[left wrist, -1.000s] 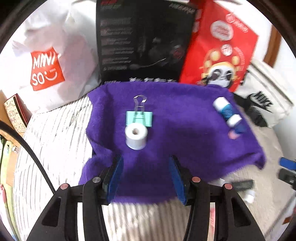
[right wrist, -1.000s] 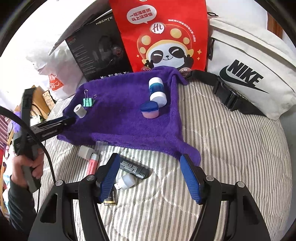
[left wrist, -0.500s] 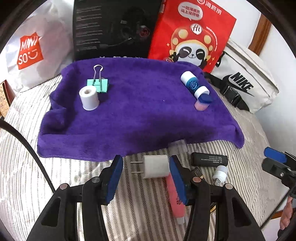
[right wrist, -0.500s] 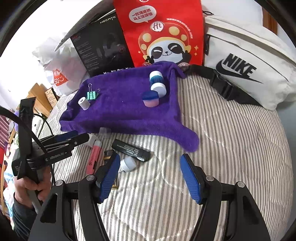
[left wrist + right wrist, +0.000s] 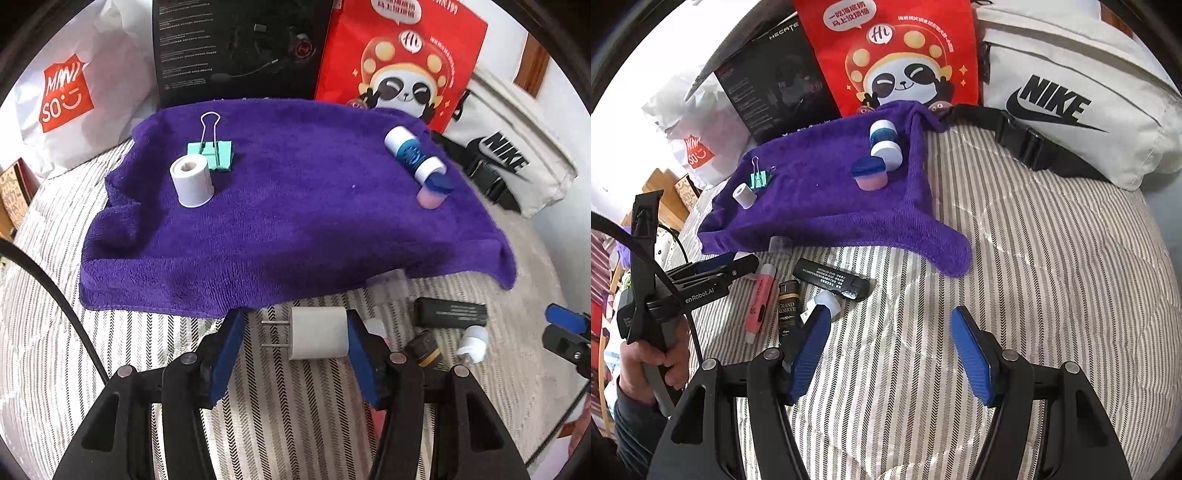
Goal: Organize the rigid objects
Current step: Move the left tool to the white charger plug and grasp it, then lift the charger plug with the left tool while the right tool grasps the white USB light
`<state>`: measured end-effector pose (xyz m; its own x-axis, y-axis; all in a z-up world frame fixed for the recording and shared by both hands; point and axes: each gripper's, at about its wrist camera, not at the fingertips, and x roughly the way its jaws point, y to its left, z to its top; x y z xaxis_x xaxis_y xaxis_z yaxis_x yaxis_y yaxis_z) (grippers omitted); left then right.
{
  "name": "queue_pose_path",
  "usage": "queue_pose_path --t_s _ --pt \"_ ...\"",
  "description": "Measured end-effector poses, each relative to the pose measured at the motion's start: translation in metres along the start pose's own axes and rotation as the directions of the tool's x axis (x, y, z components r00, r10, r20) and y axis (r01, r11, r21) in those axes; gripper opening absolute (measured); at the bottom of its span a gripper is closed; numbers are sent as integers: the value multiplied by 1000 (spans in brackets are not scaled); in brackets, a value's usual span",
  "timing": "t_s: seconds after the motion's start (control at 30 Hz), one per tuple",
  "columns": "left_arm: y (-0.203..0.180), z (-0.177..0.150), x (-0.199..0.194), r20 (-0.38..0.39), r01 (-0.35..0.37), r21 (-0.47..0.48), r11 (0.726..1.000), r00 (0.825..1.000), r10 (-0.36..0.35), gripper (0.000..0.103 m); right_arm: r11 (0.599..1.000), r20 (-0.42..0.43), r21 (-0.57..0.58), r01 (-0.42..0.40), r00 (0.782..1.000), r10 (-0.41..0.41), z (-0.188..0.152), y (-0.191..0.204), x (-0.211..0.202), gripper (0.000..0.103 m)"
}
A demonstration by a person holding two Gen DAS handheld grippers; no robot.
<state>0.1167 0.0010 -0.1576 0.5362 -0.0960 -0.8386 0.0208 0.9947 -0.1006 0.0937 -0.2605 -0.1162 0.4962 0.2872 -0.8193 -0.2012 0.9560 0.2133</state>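
A purple towel point(image 5: 295, 221) lies on the striped bed and carries a white roll point(image 5: 192, 180), a green binder clip point(image 5: 212, 153), a blue-and-white bottle point(image 5: 412, 155) and a pink jar with a blue lid point(image 5: 432, 190). My left gripper point(image 5: 293, 338) is open, with a white plug adapter point(image 5: 317, 338) lying between its fingers just in front of the towel's edge. My right gripper point(image 5: 890, 339) is open and empty above the bedcover. Near it lie a black tube point(image 5: 831, 278), a pink tube point(image 5: 761, 299), a dark lighter point(image 5: 788, 308) and a small white cap point(image 5: 825, 302).
A red panda bag point(image 5: 402, 62), a black box point(image 5: 236, 48), a white Miniso bag point(image 5: 66, 92) and a white Nike pouch point(image 5: 1071, 99) stand along the back. A clear cap point(image 5: 388, 282) lies at the towel's front edge.
My left gripper has pulled back from over the towel to its front edge and now straddles the white plug adapter. My right gripper has drawn back slightly.
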Motion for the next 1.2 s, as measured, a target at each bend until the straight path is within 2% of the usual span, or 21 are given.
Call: queue_pose_path --t_s 0.13,0.2,0.23,0.47,0.63,0.77,0.87,1.1,1.2 --pt "-10 -3 4 18 -62 27 998 998 62 52 1000 -14 -6 -1 1000 1 -2 2 6 67" --pt "-12 -3 4 32 -78 41 996 997 77 46 1000 -22 -15 3 1000 -4 -2 5 10 67" --pt "-13 -3 3 34 -77 50 996 997 75 41 1000 -25 -19 2 1000 -3 -3 6 12 67" --pt "-10 -2 4 45 -66 51 997 997 64 41 998 -32 -64 -24 999 22 -2 26 24 67" --pt "1 -6 -1 26 -50 46 998 998 49 41 987 -10 -153 -44 999 43 -6 46 33 67" --pt "13 -14 -7 21 -39 34 999 999 38 41 977 -19 -210 -24 1000 20 -11 54 44 66" --pt "20 -18 -10 18 -27 20 999 999 27 41 973 -27 -230 -4 1000 -2 -14 54 52 61" --pt "20 -21 -11 16 -32 29 999 999 31 42 956 28 -291 42 999 -35 -18 63 57 59" --pt "18 -22 -11 20 -46 34 998 999 46 42 946 52 -318 64 997 -51 -18 69 60 54"
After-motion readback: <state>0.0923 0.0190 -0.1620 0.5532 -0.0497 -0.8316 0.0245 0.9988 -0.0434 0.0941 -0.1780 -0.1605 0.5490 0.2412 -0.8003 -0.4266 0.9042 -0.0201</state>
